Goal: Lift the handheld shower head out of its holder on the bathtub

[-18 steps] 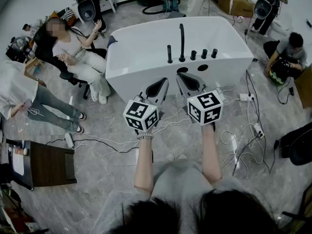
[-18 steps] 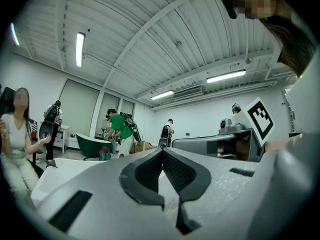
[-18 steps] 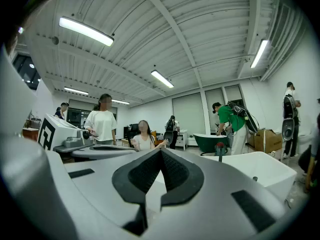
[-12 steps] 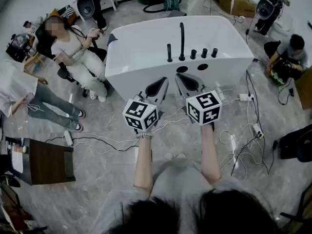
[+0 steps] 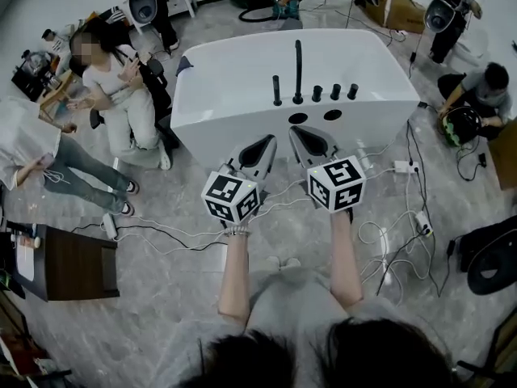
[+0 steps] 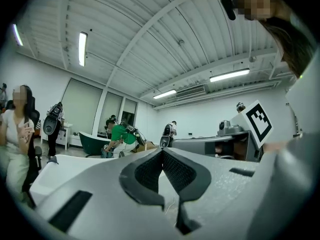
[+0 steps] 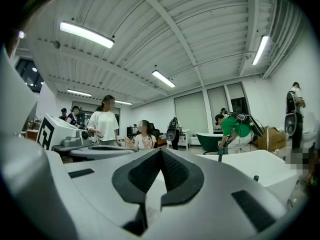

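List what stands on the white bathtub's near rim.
A tall black spout, a shorter black post to its left, three black knobs to its right. Nothing covers them; the fittings' details are too small to tell.

Smooth glossy white oval bathtub (image 5: pixel 234 128); matt black rod-shaped fittings (image 5: pixel 297 71); polished grey veined stone floor (image 5: pixel 161 297); matt grey plastic left gripper (image 6: pixel 161 151) and right gripper (image 7: pixel 160 150), black pads (image 6: pixel 149 174) ribbed

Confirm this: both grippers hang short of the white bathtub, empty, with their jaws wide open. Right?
No, the jaws are shut, not open: the left gripper and right gripper show tips meeting in their own gripper views. Both hang empty, short of the bathtub.
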Available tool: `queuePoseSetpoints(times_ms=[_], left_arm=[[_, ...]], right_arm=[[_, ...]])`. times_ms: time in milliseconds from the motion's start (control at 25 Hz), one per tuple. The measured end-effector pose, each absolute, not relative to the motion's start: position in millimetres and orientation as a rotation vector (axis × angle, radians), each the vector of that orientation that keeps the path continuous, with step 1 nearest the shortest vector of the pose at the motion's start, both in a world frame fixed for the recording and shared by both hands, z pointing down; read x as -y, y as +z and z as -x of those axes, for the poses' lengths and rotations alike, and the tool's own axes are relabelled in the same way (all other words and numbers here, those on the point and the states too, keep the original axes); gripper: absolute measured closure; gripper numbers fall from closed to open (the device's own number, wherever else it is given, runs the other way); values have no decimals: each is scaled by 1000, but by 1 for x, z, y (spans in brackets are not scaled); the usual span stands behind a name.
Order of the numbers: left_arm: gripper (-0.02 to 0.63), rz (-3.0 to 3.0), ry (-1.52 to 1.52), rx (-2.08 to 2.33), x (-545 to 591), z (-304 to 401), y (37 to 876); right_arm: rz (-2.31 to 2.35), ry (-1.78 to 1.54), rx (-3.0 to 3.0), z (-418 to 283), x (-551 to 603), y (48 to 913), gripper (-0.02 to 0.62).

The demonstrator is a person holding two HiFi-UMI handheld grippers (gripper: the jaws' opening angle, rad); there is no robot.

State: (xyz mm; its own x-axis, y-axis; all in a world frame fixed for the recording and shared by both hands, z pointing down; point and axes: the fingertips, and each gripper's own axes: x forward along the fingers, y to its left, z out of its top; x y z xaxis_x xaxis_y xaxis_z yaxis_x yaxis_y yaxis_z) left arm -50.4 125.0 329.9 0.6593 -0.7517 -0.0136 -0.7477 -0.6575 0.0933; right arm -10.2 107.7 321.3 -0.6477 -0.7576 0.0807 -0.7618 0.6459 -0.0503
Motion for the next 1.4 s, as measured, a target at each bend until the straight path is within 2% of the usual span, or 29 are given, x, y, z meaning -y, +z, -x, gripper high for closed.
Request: queuePoseSetpoints(times_ms=[480, 1400], left_arm=[[601, -2728, -75, 1309, -99, 56, 351], [601, -2743, -26, 1156, 84, 79, 379]], right_arm=[[-1274, 169, 2796, 11, -74, 344, 595], [-1343, 209, 2703, 32, 103, 370, 595]])
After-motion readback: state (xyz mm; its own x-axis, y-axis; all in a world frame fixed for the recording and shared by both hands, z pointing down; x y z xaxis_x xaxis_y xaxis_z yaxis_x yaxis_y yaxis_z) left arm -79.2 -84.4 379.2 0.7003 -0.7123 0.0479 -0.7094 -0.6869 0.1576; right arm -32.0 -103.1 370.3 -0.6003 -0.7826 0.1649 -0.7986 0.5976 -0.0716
